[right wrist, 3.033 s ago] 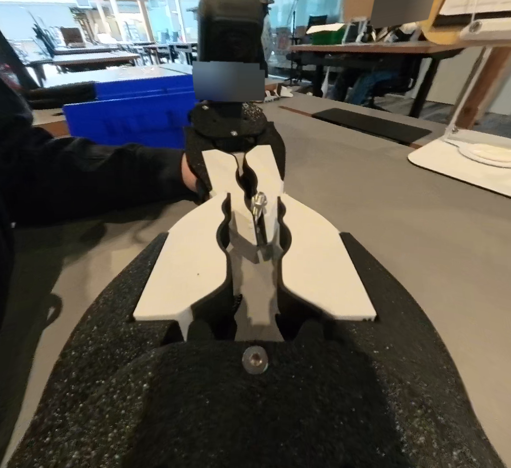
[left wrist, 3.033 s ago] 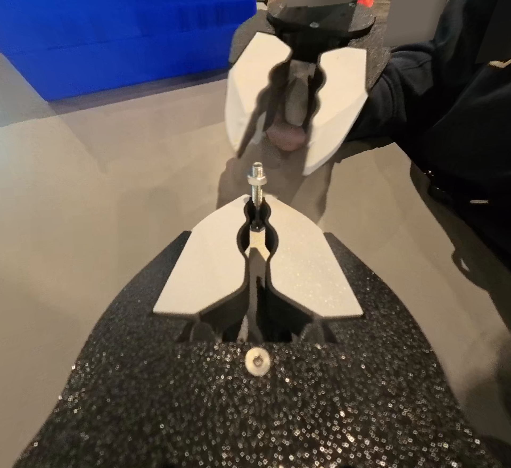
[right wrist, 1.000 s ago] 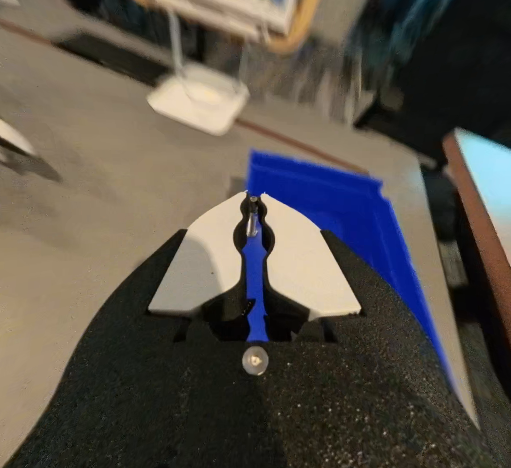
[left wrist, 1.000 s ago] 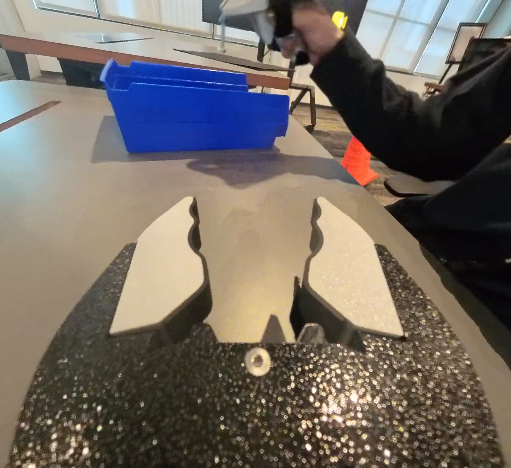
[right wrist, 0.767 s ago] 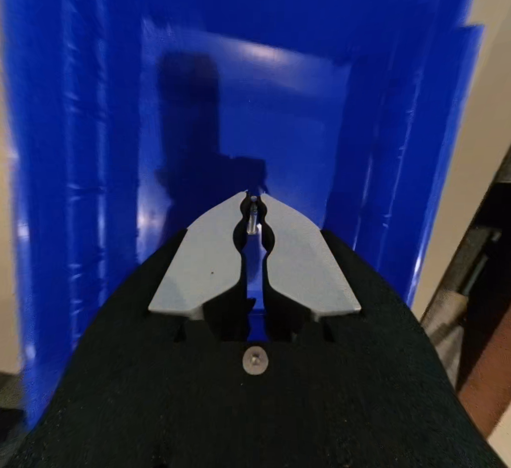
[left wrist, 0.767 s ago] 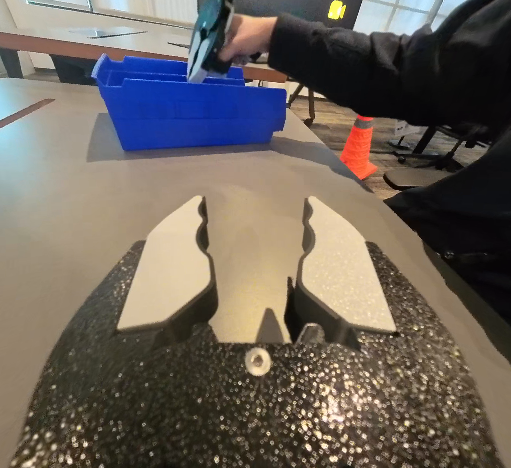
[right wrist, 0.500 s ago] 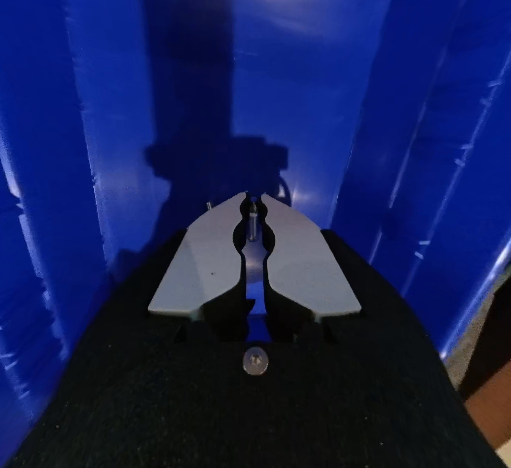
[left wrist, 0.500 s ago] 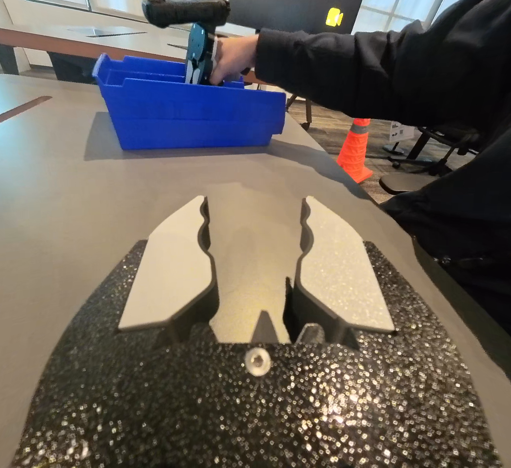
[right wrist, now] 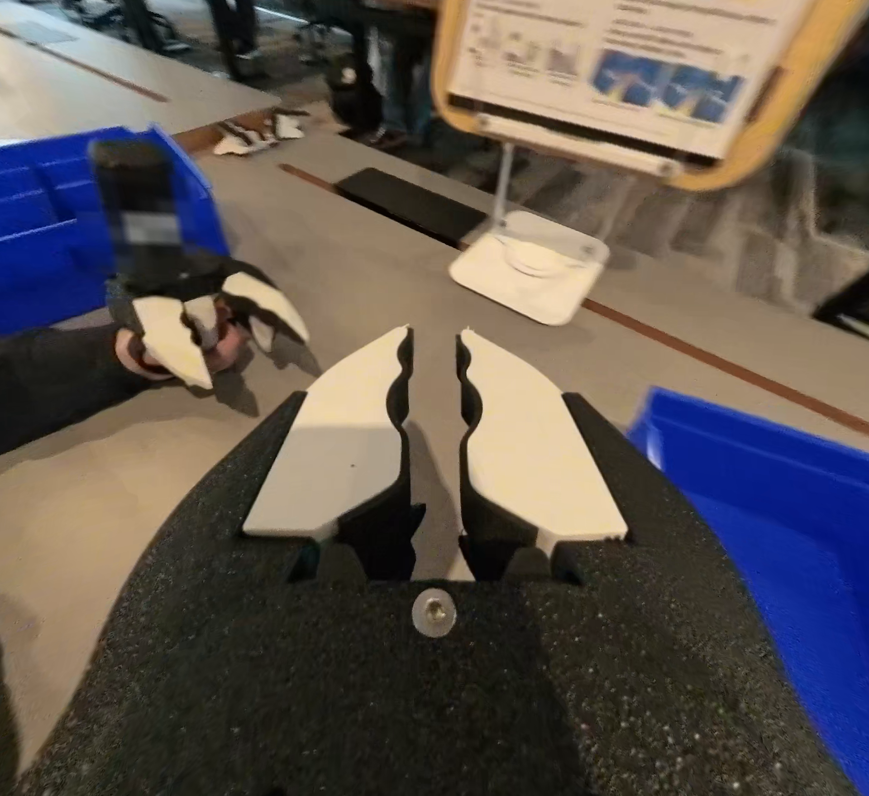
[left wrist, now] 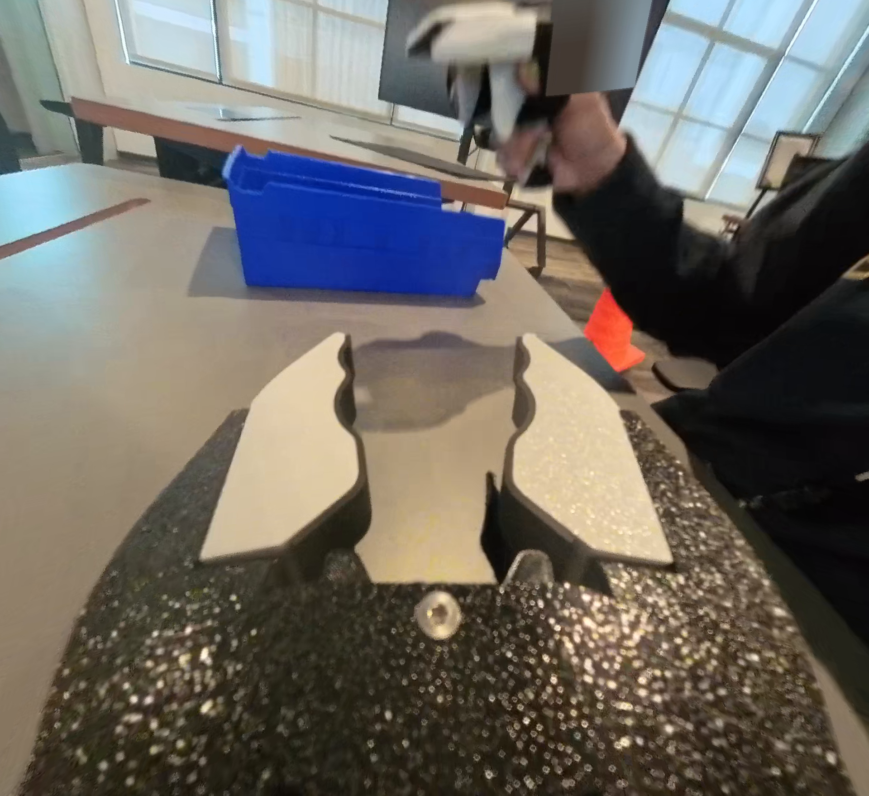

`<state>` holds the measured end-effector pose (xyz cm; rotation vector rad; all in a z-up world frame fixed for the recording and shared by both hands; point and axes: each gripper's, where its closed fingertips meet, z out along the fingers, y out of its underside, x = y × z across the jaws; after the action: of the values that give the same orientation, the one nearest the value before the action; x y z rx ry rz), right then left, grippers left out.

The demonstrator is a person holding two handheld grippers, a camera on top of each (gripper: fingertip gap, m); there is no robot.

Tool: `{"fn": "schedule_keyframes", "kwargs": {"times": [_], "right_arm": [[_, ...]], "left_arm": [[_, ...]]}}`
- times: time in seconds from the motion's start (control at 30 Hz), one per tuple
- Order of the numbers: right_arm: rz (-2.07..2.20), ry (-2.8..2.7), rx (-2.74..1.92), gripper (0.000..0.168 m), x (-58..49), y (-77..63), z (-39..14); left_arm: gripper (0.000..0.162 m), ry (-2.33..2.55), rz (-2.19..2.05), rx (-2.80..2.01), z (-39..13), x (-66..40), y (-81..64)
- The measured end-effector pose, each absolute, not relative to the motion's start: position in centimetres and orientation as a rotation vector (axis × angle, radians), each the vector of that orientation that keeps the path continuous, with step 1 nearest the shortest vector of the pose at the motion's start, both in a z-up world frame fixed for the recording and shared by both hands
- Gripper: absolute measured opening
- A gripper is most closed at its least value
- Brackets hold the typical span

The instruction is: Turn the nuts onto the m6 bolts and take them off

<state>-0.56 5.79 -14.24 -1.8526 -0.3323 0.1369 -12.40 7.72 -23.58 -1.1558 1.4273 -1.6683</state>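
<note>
No bolt or nut shows in either view. My left gripper (left wrist: 432, 345) is open and empty, low over the grey table (left wrist: 141, 350), and faces a blue bin (left wrist: 362, 242). It also shows in the right wrist view (right wrist: 251, 362), held by a hand in a black sleeve. My right gripper (right wrist: 435, 331) has a narrow gap between its fingers with nothing in it. In the left wrist view it (left wrist: 423, 39) is blurred, high in the air above the bin's right end.
The right wrist view shows a blue bin (right wrist: 752, 514) at lower right and another (right wrist: 47, 218) behind the left gripper. A poster stand with a white base (right wrist: 526, 265) stands on the table. An orange cone (left wrist: 611, 331) is on the floor beyond the table's right edge. Left tips to right tips: about 15 cm.
My right gripper was inside the blue bin shut on a bolt. It has since come up out of the bin, and it is now open and empty. The left gripper stayed open over the table.
</note>
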Motion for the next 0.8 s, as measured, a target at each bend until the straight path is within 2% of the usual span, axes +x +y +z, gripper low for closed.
{"fn": "schedule_keyframes", "kwargs": {"times": [0.23, 0.4, 0.6, 0.7, 0.8], "right_arm": [[0.327, -0.512, -1.703, 0.016, -10.7, 10.2, -21.9], [0.353, -0.551, -1.575, 0.01, -12.8, 10.1, -23.1], [0.427, -0.502, -1.542, 0.007, -12.9, 9.1, -23.6], [0.457, -0.477, -1.54, 0.006, -12.6, 9.1, -23.5], [0.476, -0.458, -1.52, 0.006, -12.4, 9.0, -23.1]], "left_arm": [[0.053, 1.115, -1.388, -1.267, -14.7, -19.6, 7.9], [0.048, 0.802, -1.009, -1.536, -13.4, -31.5, 11.4], [0.052, 0.642, -0.705, -1.824, -15.4, -43.5, 16.5], [0.055, 0.647, -0.695, -2.111, -18.6, -43.8, 19.2], [0.047, 0.644, -0.647, -2.399, -22.5, -42.7, 21.8]]}}
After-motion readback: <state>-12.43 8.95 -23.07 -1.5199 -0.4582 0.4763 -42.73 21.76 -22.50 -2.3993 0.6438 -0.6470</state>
